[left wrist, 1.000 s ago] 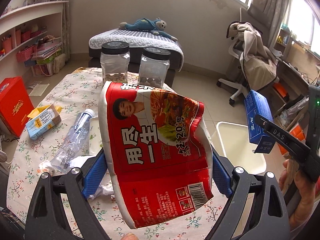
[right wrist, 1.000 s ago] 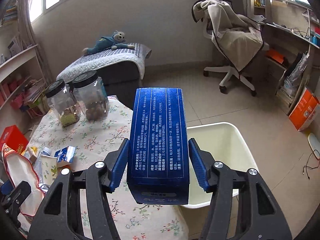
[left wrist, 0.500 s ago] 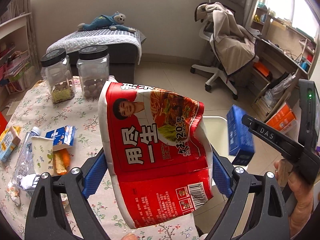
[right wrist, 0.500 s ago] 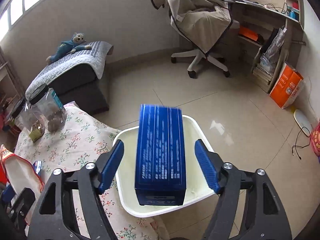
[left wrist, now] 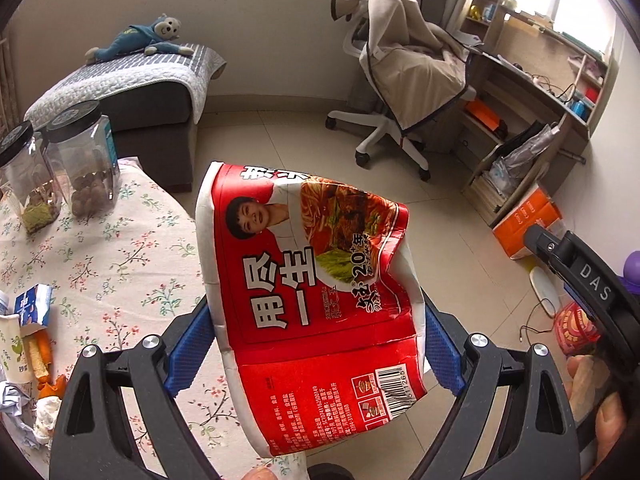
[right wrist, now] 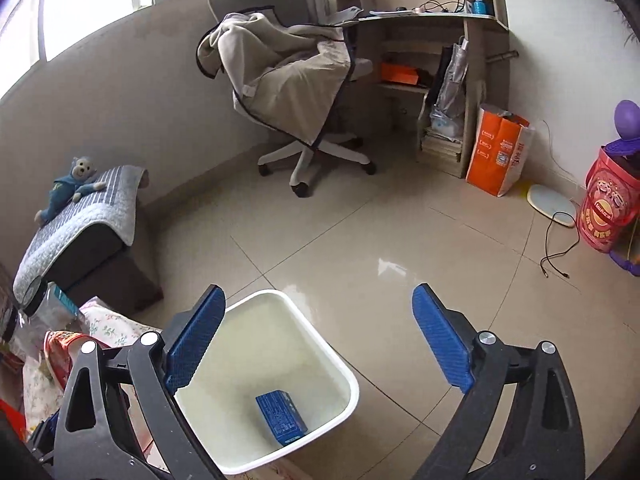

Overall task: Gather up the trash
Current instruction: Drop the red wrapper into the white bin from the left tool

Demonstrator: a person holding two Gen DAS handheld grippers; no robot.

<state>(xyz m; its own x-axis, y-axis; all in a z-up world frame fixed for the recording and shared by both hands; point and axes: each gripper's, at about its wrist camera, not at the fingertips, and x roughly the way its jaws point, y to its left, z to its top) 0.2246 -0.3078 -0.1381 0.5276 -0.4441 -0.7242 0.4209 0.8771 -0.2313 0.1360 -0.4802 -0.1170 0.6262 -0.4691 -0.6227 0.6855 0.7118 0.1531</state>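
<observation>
My right tool [right wrist: 318, 338] has just been opening and gapes empty over the bin [right wrist: 344, 368]; the blue box [right wrist: 281, 417] lies on the bin's bottom. My left tool [left wrist: 316, 354] grips the red noodle cup [left wrist: 312, 300], beside the counter [left wrist: 120, 264]

Two lidded jars [left wrist: 80, 160], one red noodle cup [left wrist: 312, 300], one white bin [right wrist: 320, 360], one blue box [right wrist: 282, 422].

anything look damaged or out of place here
The red instant noodle cup clamped in the left hand-held gripper is crushed, its rim bent and creased. On the floral tablecloth, crumpled paper and an opened small blue carton lie scattered. The blue box lies in the white bin.
</observation>
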